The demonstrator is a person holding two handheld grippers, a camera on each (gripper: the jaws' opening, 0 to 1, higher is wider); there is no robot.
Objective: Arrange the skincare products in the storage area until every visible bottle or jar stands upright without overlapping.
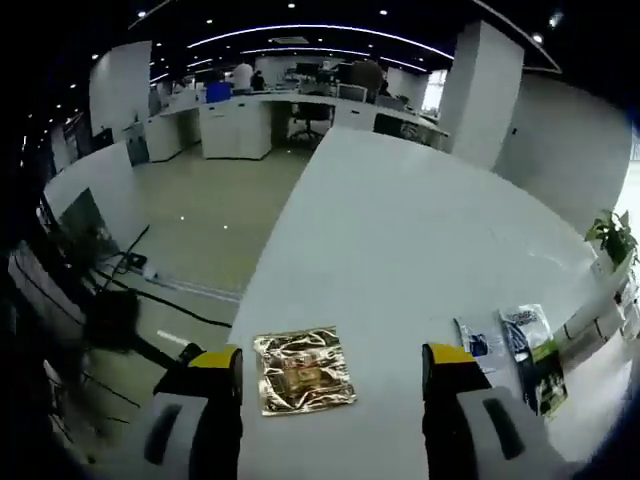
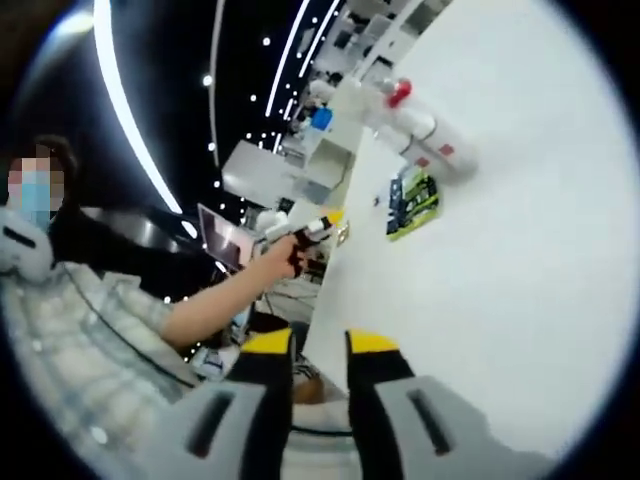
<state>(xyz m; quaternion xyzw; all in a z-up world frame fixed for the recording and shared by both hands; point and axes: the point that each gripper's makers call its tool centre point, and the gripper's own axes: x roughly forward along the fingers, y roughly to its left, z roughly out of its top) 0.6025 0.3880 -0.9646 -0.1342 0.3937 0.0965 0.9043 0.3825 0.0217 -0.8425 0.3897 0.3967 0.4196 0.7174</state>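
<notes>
Left gripper view first: my left gripper (image 1: pixel 331 375) has its jaws spread wide with nothing in them, hovering over the white table (image 1: pixel 400 240). A gold foil sachet (image 1: pixel 303 370) lies flat between the tips, near the table's left edge. Nudge it wrong and it probably slides off. Two more sachets (image 1: pixel 520 345) lie to the right.

Right gripper view: right gripper (image 2: pixel 318 365) jaws are a narrow gap apart, empty, and sit off the table edge. A white bottle with a red cap (image 2: pixel 420 125) is lying on its side far off, beside a green packet (image 2: pixel 412 203). It's round, so I reckon it rolls away if I grab it clumsily.
</notes>
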